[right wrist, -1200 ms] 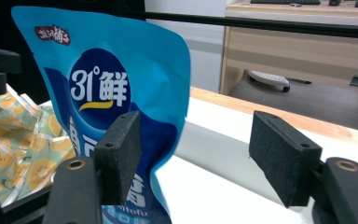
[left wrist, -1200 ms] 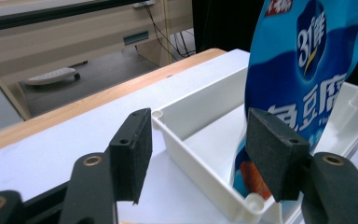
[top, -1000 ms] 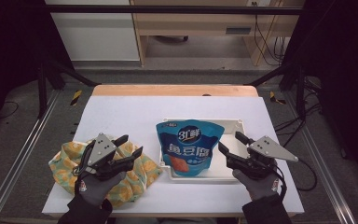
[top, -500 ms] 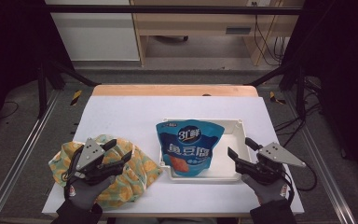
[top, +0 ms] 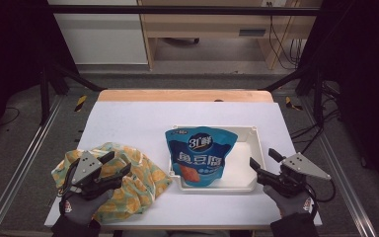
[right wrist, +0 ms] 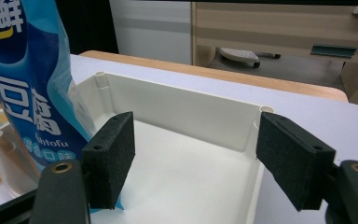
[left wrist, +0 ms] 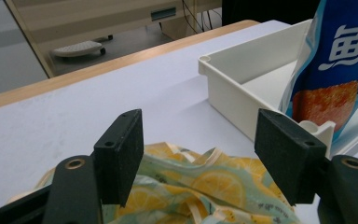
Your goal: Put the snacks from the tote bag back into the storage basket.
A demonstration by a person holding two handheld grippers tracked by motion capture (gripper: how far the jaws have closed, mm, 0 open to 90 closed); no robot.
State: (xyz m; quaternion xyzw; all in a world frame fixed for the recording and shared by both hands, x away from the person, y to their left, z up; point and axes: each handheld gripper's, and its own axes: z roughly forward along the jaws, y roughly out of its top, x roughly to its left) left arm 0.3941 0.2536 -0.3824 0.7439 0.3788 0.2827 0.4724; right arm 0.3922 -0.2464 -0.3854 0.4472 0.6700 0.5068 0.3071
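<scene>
A blue snack bag [top: 201, 153] printed with white characters lies in a white rectangular tray [top: 246, 148] at mid-table; the bag [right wrist: 32, 84] fills the tray's left part. A yellow lemon-print cloth [top: 128, 182] lies crumpled at the front left. My left gripper [top: 114, 163] hovers over the cloth [left wrist: 200, 186], jaws open and empty. My right gripper [top: 262, 160] stands open at the tray's front right corner, its jaws spanning the tray wall [right wrist: 191, 112], holding nothing.
The white tabletop [top: 143, 123] has a wooden strip along its far edge. Metal frame rails [top: 24, 163] run along both sides. A wooden desk [top: 212, 24] and cables stand beyond the table. Bare table stretches behind the tray and cloth.
Both grippers have drawn back toward the table's front edge and slightly outward. The bag, tray and cloth have stayed put.
</scene>
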